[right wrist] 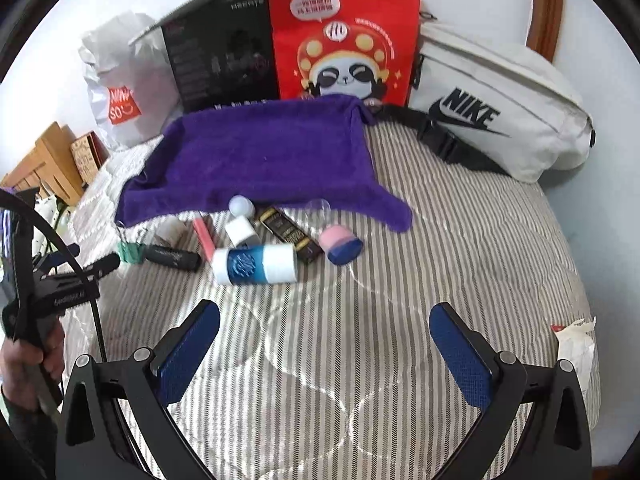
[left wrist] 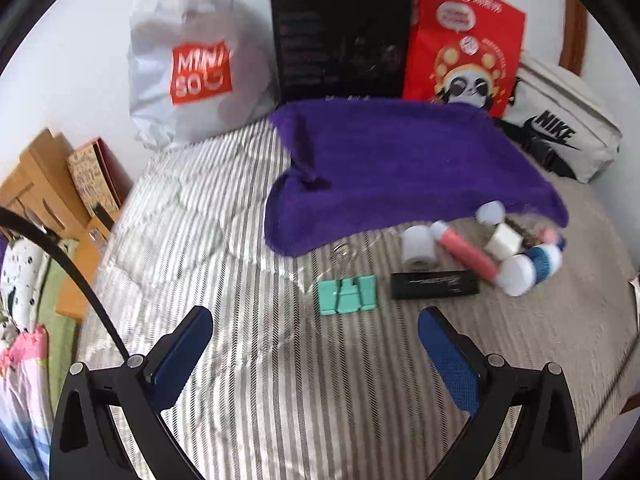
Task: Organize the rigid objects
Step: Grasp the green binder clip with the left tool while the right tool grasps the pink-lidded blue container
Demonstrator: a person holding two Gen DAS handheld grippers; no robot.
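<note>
Near the bed's [left wrist: 224, 240] middle, before the purple towel [left wrist: 400, 168]: mint binder clip [left wrist: 347, 294], light, stiff, likely best pinched across its flat body. Left gripper [left wrist: 316, 344] and right gripper [right wrist: 325, 344] fingers spread, empty.

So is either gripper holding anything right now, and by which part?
Nothing is held. The left gripper and right gripper are both open above the striped bedding.
</note>
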